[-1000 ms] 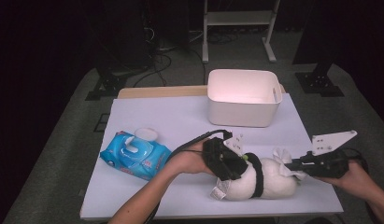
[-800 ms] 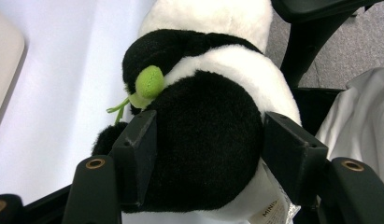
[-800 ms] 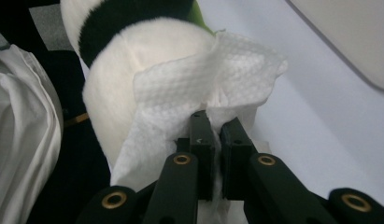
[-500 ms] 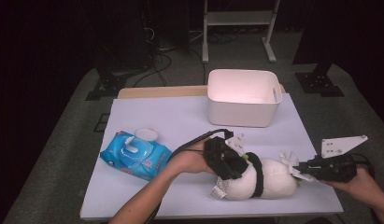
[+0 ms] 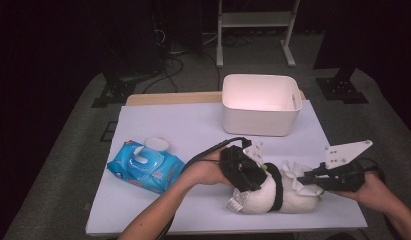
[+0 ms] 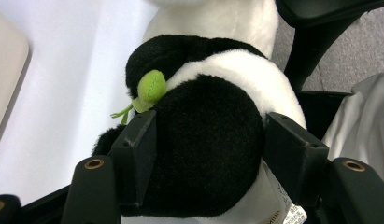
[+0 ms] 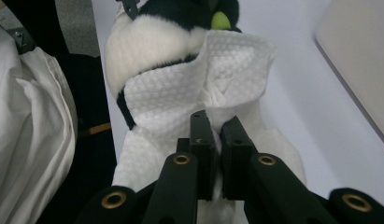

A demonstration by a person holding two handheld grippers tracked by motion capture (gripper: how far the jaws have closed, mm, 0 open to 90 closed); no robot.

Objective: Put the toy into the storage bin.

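Grey carpet floor (image 5: 68,165) and a white metal stand (image 5: 255,30) in darkness.

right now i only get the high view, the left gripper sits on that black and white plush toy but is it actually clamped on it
Observer: Yes. In the left gripper view the left gripper has both jaws pressed into a black furry part of the black and white plush toy.
Operator: and the right one, is it holding anything
Observer: The right gripper is shut on a white embossed wipe, which is draped over the toy's white belly.
Operator: anything odd on the toy near the left jaws
Observer: A small green felt ball with thin green threads sits right beside one jaw.
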